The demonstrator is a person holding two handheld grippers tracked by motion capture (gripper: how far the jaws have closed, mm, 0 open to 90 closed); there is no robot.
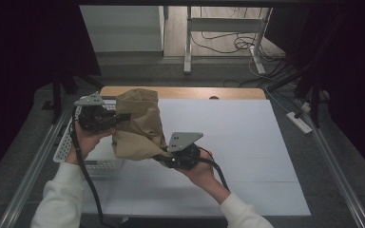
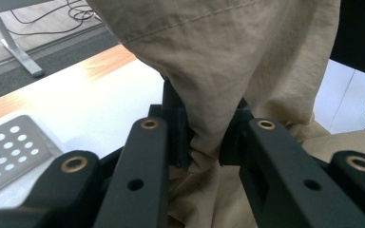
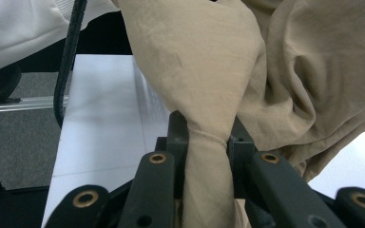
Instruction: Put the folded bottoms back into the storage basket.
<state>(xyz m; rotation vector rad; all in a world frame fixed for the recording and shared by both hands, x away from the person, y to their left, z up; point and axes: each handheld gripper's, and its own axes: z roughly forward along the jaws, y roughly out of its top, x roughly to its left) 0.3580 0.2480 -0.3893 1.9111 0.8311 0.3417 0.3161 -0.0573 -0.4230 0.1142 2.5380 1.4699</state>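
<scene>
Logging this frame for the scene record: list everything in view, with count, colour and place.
Cloth: one, tan, bunched, held between both grippers.
Basket: one, white, perforated, table's left edge.
Table: one, white top, wooden far edge.
Power strip: one, white, floor at right.
Desk frame: one, grey, floor behind.
Left gripper: one, black, shut on cloth.
Right gripper: one, black, shut on cloth.
Sleeves: two, white, bottom.

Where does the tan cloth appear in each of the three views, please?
High view: tan cloth left of centre, held up between both grippers.
Left gripper view: upper middle and right, pinched between the jaws.
Right gripper view: centre and right, bunched between the jaws.
Shared landmark: white table.
</scene>
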